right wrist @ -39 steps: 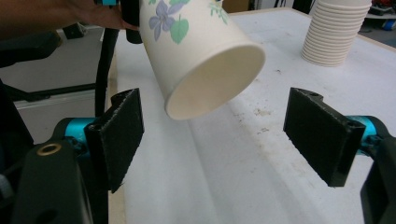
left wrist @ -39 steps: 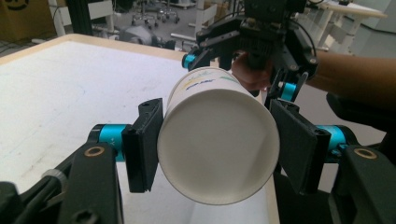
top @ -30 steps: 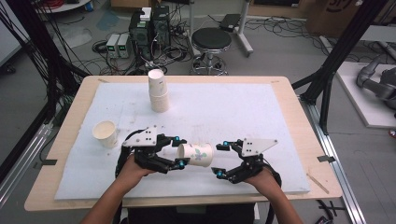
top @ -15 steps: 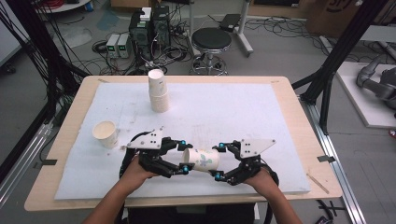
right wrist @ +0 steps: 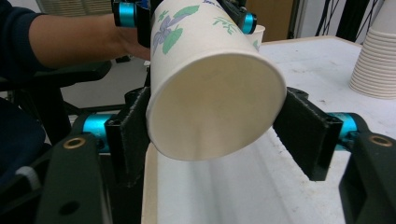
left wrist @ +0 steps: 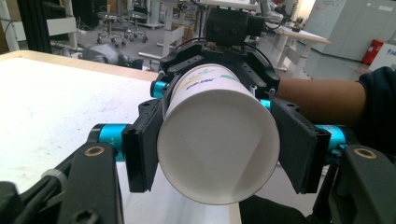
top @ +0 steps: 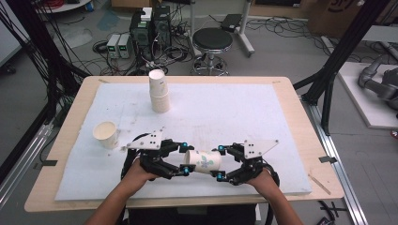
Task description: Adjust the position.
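Over a white mat [top: 244, 108] on a wooden table [top: 300, 126], both grippers, left [top: 184, 158] and right [top: 219, 162], gripped one paper cup [top: 202, 161], the right's jaws just closing; a stool [top: 212, 40] stood beyond the table.

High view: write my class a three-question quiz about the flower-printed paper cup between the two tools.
1. True or false: the flower-printed white paper cup stands upright on the white mat.
2. How many tools grip it? A one, B two, C none.
3. What stands near the mat's far edge?
Key: 1 false, it lies level. 2 B: the left tool and the right tool, whose jaws have just been closing on it. 3 a stack of white paper cups.
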`<state>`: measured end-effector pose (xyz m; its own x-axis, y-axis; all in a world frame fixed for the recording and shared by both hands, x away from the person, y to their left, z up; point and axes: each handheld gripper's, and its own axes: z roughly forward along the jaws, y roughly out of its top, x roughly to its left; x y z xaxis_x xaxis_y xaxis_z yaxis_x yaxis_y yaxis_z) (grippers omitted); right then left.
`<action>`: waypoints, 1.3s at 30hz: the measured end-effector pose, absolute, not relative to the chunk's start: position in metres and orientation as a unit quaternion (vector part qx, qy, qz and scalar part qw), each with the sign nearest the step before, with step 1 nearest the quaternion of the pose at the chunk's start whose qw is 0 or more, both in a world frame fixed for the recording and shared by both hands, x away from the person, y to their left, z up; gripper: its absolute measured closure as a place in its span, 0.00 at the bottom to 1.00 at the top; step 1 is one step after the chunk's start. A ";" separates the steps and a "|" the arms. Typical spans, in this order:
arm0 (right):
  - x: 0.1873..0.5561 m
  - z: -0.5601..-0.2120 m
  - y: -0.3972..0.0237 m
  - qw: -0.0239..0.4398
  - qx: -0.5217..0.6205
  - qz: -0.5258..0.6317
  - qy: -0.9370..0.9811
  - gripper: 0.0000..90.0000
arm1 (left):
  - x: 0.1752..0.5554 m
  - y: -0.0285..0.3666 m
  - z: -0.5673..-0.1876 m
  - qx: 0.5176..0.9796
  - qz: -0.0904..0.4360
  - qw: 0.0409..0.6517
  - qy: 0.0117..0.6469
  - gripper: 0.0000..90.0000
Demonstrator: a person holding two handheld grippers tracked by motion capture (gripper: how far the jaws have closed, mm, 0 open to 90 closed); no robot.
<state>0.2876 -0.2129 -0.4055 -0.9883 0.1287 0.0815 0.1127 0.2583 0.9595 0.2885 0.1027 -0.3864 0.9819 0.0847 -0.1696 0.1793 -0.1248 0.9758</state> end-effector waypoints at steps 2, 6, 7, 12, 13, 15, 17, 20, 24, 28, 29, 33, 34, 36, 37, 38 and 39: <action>0.288 -0.406 -0.213 0.006 0.076 0.605 0.793 0.35 | 0.289 0.103 -0.388 0.750 -0.037 0.655 0.089 0.42; 0.288 -0.406 -0.213 0.001 0.077 0.605 0.792 0.37 | 0.288 0.104 -0.389 0.748 -0.040 0.656 0.092 0.42; 0.288 -0.406 -0.213 -0.001 0.078 0.606 0.792 0.37 | 0.289 0.104 -0.390 0.749 -0.040 0.655 0.091 0.42; 0.289 -0.405 -0.214 -0.003 0.080 0.606 0.791 0.38 | 0.288 0.105 -0.392 0.749 -0.043 0.654 0.096 0.41; 0.289 -0.405 -0.214 -0.006 0.081 0.606 0.791 0.38 | 0.288 0.105 -0.393 0.750 -0.043 0.653 0.097 0.41; 0.289 -0.405 -0.214 -0.006 0.081 0.606 0.791 0.38 | 0.288 0.104 -0.393 0.754 -0.040 0.649 0.096 0.39; 0.289 -0.405 -0.214 -0.007 0.079 0.607 0.791 0.38 | 0.288 0.102 -0.394 0.760 -0.039 0.640 0.106 0.30; 0.289 -0.404 -0.215 -0.004 0.085 0.597 0.797 0.38 | 0.287 0.103 -0.393 0.766 -0.031 0.633 0.113 0.20; 0.291 -0.401 -0.217 0.000 0.094 0.592 0.800 0.38 | 0.288 0.107 -0.391 0.776 -0.016 0.619 0.121 0.18; 0.291 -0.396 -0.216 0.018 0.099 0.563 0.820 0.38 | 0.289 0.112 -0.389 0.784 0.000 0.608 0.126 0.18; 0.291 -0.394 -0.216 0.019 0.098 0.559 0.823 0.38 | 0.289 0.113 -0.388 0.786 0.003 0.605 0.128 0.18; 0.294 -0.390 -0.211 0.034 0.096 0.522 0.847 0.38 | 0.290 0.114 -0.387 0.797 0.015 0.590 0.131 0.18; 0.295 -0.388 -0.209 0.035 0.094 0.516 0.851 0.38 | 0.291 0.114 -0.387 0.799 0.017 0.586 0.132 0.18; 0.297 -0.385 -0.205 0.039 0.092 0.498 0.861 0.38 | 0.291 0.113 -0.387 0.804 0.024 0.579 0.133 0.18; 0.297 -0.385 -0.205 0.039 0.092 0.498 0.861 0.38 | 0.292 0.113 -0.387 0.806 0.025 0.576 0.132 0.18; 0.298 -0.383 -0.204 0.043 0.088 0.490 0.866 0.38 | 0.292 0.113 -0.387 0.808 0.025 0.574 0.132 0.18; 0.298 -0.382 -0.203 0.044 0.086 0.484 0.870 0.38 | 0.292 0.112 -0.386 0.811 0.026 0.569 0.131 0.18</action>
<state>0.2981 -0.2027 -0.3818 -0.9813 0.1923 0.0074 0.1076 0.5167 0.8494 0.2918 0.1124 -0.3864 0.9642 0.2427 -0.1068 0.1829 -0.3171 0.9306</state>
